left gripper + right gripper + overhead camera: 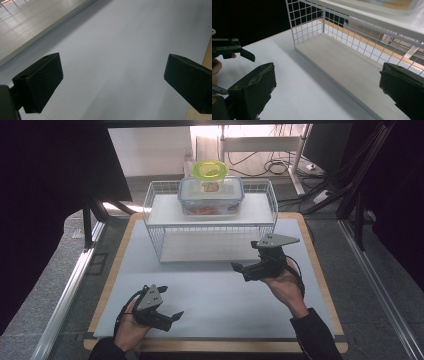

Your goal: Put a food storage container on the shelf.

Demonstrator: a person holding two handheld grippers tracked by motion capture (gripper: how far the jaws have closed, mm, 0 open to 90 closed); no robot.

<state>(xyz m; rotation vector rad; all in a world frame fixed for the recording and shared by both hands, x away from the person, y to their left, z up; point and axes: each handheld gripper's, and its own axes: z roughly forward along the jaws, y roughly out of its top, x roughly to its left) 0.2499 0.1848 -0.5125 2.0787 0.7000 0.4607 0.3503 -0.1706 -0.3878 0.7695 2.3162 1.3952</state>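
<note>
Both grippers hover empty with jaws apart, the right gripper [248, 268] near the wire rack [159, 227], the left gripper [169, 317] well back; reaching carelessly for the food container [211, 196] on top could snag the wires or tip its green lid [210, 169].
</note>
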